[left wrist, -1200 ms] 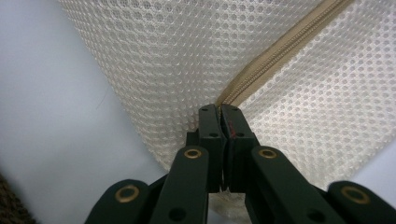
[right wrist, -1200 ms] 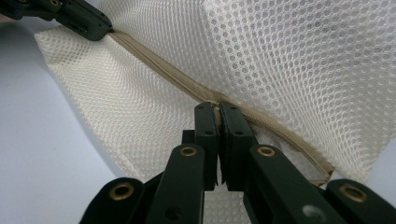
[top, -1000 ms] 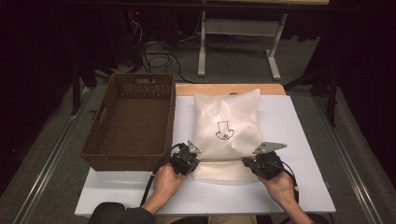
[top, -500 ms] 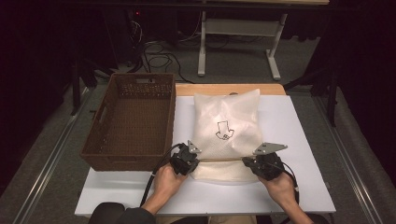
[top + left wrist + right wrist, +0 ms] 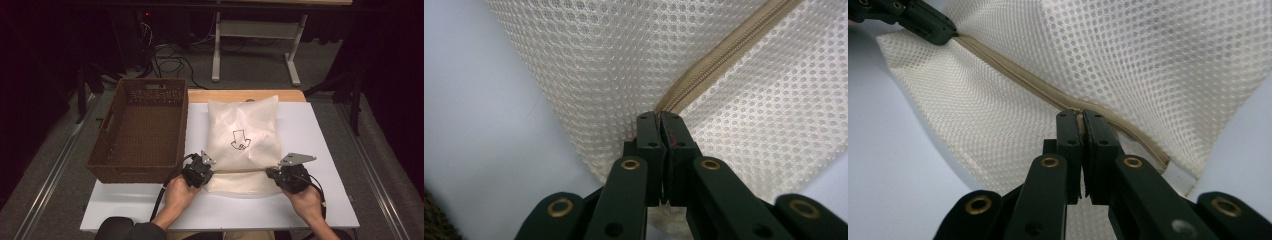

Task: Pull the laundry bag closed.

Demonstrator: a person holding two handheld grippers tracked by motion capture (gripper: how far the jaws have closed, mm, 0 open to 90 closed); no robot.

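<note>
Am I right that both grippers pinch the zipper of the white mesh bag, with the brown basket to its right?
Not quite: in the high view the basket stands left of the mesh bag. The left gripper and right gripper do pinch the zipper.

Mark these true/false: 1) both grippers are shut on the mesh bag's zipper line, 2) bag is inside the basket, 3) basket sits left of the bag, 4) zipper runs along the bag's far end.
1) True: the left gripper and the right gripper are each clamped on the zipper of the mesh bag.
2) False: the bag lies on the white table, outside the basket.
3) True in the high view.
4) False: the zipper crosses the bag's near end, between the two grippers.
</note>
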